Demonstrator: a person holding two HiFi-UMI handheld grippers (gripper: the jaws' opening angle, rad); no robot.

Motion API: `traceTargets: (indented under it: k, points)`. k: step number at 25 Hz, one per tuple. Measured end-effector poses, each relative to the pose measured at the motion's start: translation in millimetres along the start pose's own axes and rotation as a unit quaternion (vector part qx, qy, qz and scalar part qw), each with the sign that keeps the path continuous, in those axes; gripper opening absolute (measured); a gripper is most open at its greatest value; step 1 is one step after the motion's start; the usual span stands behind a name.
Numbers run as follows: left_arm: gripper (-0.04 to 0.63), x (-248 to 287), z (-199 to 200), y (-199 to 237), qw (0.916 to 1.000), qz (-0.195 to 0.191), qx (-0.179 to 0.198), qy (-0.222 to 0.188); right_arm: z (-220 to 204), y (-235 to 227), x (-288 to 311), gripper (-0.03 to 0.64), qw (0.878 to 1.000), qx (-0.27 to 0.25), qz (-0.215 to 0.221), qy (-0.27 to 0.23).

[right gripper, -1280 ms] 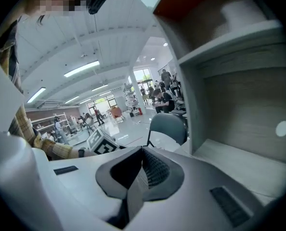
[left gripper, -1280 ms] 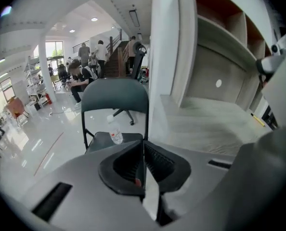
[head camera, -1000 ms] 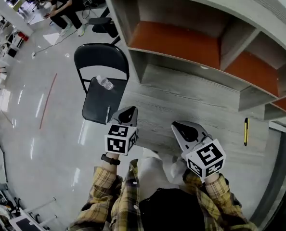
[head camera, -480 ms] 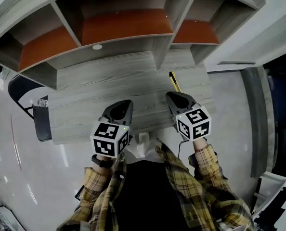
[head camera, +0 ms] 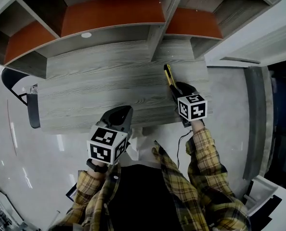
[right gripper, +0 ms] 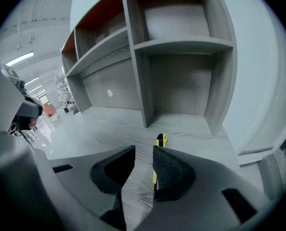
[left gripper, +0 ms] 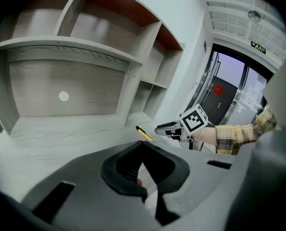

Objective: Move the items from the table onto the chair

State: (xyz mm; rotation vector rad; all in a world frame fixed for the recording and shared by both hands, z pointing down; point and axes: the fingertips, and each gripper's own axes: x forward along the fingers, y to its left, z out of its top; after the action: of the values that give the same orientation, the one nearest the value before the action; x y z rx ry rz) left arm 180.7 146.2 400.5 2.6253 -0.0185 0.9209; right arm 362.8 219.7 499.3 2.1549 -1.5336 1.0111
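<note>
Lying on the right part of the grey wood-grain table (head camera: 104,81), a slim yellow and black tool (head camera: 168,75) points toward the far shelving unit (head camera: 114,13), whose cubbies have orange back panels. The right gripper (head camera: 176,87) is low over the table at the near end of that tool. In the right gripper view its jaws are opening, with a clear gap of table grain between them. The tool (right gripper: 161,139) runs out ahead of the gripper (right gripper: 144,150) along the inner edge of the right-hand pad, and neither pad presses on it. The left gripper (head camera: 125,109) sits at the near edge of the table, well to the left of the tool. In the left gripper view its jaws (left gripper: 143,146) are closed together with nothing between them, and the tool (left gripper: 145,134) and the other gripper (left gripper: 168,128) show farther off to the right. A black chair (head camera: 31,110) stands at the table's left end, partly hidden behind it. Both arms wear yellow plaid sleeves (head camera: 208,153).
</note>
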Motion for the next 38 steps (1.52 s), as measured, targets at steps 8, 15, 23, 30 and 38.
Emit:
traceTargets:
  k: [8, 15, 23, 30, 38]
  points:
    - [0.005, -15, -17, 15, 0.9986, 0.043, -0.03, 0.008, -31, -26, 44, 0.175, 0.999, 0.012, -0.01, 0.042]
    - [0.005, -17, -20, 24, 0.9973, 0.057, -0.047, 0.008, -48, -35, 63, 0.175, 0.998, 0.013, -0.034, 0.057]
    - [0.005, -19, -18, 28, 0.9969, 0.061, -0.051, 0.005, -55, -42, 69, 0.164, 0.996, 0.011, -0.068, 0.061]
    - [0.005, -23, -14, 29, 0.9968, 0.064, -0.048, -0.003, -53, -40, 70, 0.127, 0.994, 0.023, -0.071, 0.076]
    - [0.005, -36, -15, 32, 0.9955, 0.075, -0.055, -0.014, -39, -21, 54, 0.127, 0.996, 0.062, -0.038, 0.042]
